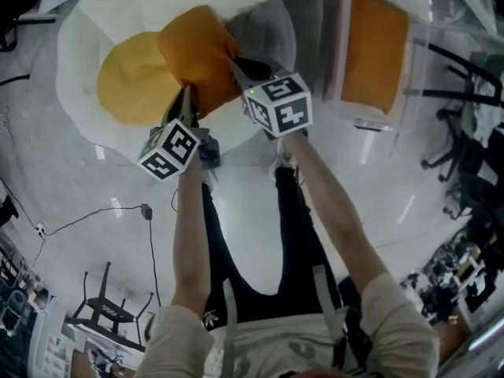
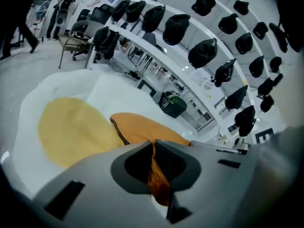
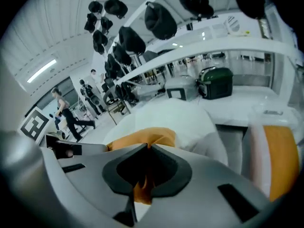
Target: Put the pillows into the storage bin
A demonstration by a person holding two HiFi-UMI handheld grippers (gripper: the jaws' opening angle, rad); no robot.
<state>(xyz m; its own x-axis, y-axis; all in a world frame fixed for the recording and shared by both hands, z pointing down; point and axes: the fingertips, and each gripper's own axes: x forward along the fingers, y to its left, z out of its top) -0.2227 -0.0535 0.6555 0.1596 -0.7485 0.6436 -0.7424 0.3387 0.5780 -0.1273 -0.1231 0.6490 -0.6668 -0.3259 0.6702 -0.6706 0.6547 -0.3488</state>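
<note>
So both tongs are clamped shut on the same orange pillow (image 1: 201, 53): the left gripper (image 2: 153, 146) has a pinch of its fabric squeezed between the jaws, and the right gripper (image 3: 146, 148) has another fold. The pillow sits over a big white cushion (image 1: 87, 30) with a round yellow patch (image 1: 130, 77) just beside it. I can't really tell if it's touching the cushion or hanging above it. The clear storage bin (image 1: 342, 53) is off to the right on the floor, with another orange pillow (image 1: 378, 46) already inside.
</note>
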